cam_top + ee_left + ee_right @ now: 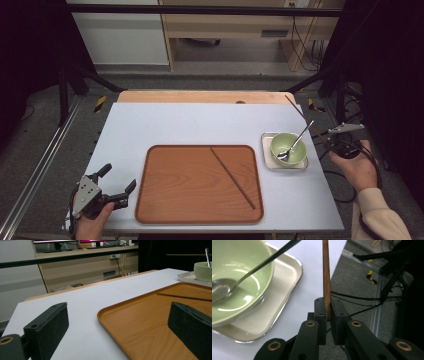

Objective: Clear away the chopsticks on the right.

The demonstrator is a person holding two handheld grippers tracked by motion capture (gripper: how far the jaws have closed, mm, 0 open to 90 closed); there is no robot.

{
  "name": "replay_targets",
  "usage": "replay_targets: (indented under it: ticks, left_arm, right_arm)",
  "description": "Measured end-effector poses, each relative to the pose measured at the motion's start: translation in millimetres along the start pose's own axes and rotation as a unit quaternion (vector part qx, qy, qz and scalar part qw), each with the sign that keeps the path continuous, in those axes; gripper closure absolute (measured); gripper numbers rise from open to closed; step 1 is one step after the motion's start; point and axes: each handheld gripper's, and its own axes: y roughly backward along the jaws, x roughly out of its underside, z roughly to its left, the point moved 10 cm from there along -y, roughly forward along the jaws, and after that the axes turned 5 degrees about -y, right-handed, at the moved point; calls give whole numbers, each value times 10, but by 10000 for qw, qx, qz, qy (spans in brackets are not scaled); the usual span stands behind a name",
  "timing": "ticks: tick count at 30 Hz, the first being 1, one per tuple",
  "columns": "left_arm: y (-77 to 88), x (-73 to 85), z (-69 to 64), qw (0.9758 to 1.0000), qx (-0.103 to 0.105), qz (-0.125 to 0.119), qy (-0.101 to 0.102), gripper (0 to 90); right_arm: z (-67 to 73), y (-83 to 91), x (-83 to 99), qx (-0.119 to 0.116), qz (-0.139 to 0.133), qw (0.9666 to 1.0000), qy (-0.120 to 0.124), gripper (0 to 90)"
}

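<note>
no readable text, labels or numbers

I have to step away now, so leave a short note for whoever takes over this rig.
Right gripper: shut on a chopstick, right of the green bowl.
Left gripper: open, empty, near the wooden tray's left edge.
Bowl holds a spoon and sits on a small metal tray.
Done: second chopstick lies on the wooden tray.
Left, probably: lay the held chopstick beside it.

My tray looks like smooth, satin wood grain. The chopstick I pinch is matt brown wood. The green bowl is glossy, its spoon shiny metal. My jaws are matt black.
</note>
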Motion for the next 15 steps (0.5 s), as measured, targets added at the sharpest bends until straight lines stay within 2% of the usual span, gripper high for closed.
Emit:
replay_targets:
  ticks: [5,10,12,15]
  left_arm:
    - [-9,15,11,9999,-15,-6,126,30]
    - [-12,16,-6,10000,-2,30,25,30]
    - [-11,8,-7,10000,9,2,68,30]
    - [-11,16,6,10000,-5,15,68,30]
  right_arm:
    - [-118,95,-150,192,-190,9994,-235,845]
    - [-131,168,-282,253,-312,9989,-245,845]
    - [-140,232,-366,251,-436,9983,-287,845]
    - [-142,272,-424,261,-471,9981,-302,845]
